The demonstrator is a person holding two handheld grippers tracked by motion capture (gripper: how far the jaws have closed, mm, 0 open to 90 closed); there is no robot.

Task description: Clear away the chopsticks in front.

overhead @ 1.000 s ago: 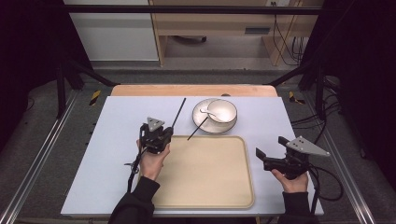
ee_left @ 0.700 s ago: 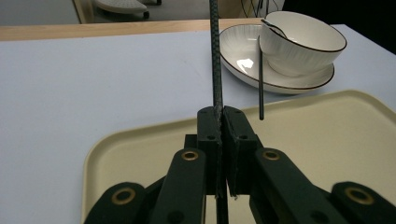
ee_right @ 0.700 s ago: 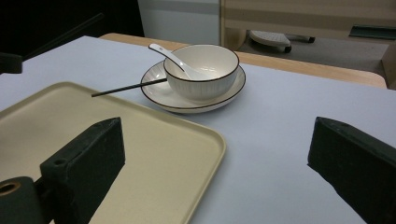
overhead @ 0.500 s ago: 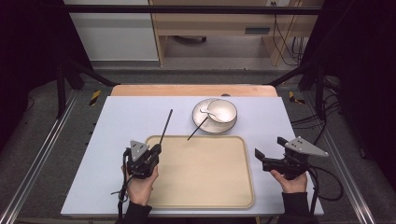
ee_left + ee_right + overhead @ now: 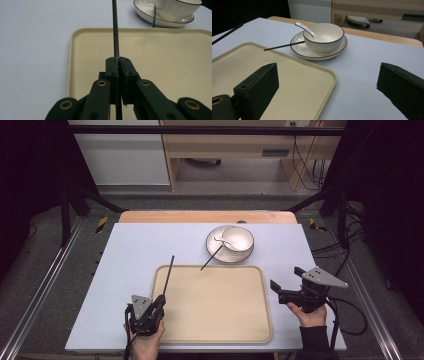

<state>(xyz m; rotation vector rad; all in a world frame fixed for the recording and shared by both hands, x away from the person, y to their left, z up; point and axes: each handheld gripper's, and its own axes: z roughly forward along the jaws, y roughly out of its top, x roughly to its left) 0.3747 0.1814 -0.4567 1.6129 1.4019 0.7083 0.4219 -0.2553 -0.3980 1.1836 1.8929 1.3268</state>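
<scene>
My left gripper is shut on a thin black chopstick, which points away over the left rim of the beige tray. This gripper sits at the tray's front left corner. A second black chopstick leans on the white plate and reaches toward the tray. On the plate stands a white bowl with a white spoon. My right gripper is open, right of the tray, with nothing between its jaws.
A pale blue mat covers the table, with a wooden strip at the far edge. Metal frame rails run along both sides. Cables trail at the right, and shelving stands behind the table.
My left gripper has moved toward the near edge and to the left with the chopstick still in it. The right gripper has stayed in place.
</scene>
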